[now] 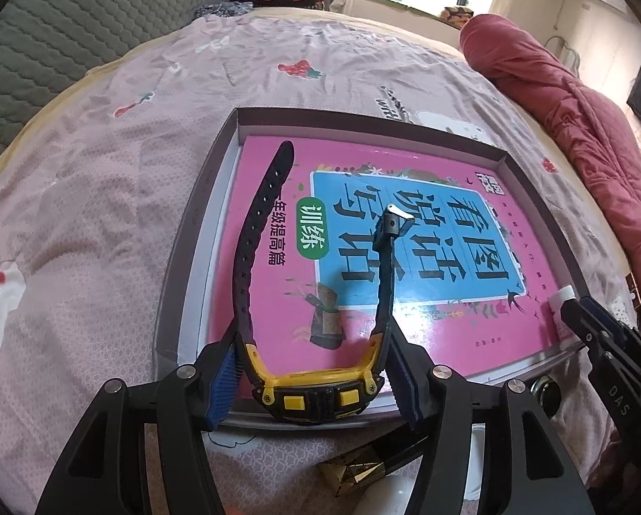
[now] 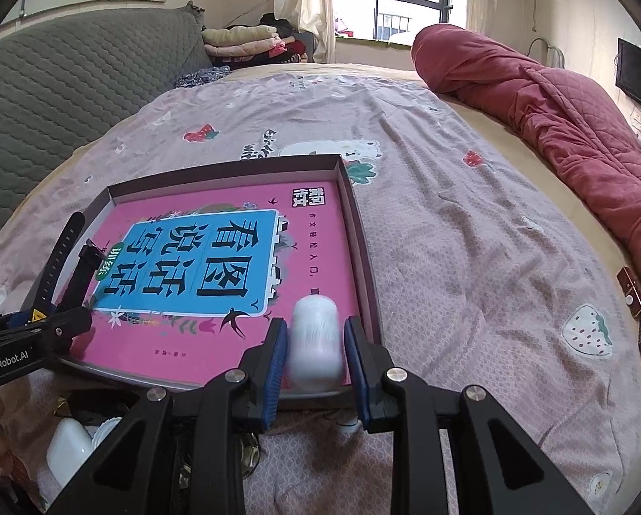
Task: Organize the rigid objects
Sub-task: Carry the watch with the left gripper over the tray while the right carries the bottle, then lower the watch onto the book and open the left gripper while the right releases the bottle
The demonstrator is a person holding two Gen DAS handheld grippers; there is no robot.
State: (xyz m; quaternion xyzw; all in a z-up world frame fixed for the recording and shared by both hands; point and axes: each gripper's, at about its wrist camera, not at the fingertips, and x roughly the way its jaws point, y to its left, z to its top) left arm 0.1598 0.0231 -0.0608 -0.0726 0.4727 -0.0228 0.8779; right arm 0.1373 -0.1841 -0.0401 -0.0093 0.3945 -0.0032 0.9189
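A yellow and black wristwatch [image 1: 316, 395] rests at the near edge of a pink book [image 1: 449, 231], straps pointing away. The book lies in a shallow dark box [image 1: 363, 118] on the bed. My left gripper [image 1: 316, 382] is open around the watch body, its blue pads close beside it. My right gripper [image 2: 316, 356] is shut on a blurred white bottle [image 2: 316, 339] over the book's [image 2: 200, 257] near right corner, just inside the box wall [image 2: 363, 257]. The watch strap [image 2: 60, 253] shows at the left of the right wrist view.
The pink patterned bedsheet [image 2: 470, 236] spreads all around the box. A rolled red quilt [image 2: 556, 107] lies along the right, with a grey padded headboard [image 2: 62, 86] on the left. Small dark items [image 2: 631, 292] sit near the right bed edge. A gold faceted object [image 1: 354, 472] and a white item [image 2: 69, 450] lie below the grippers.
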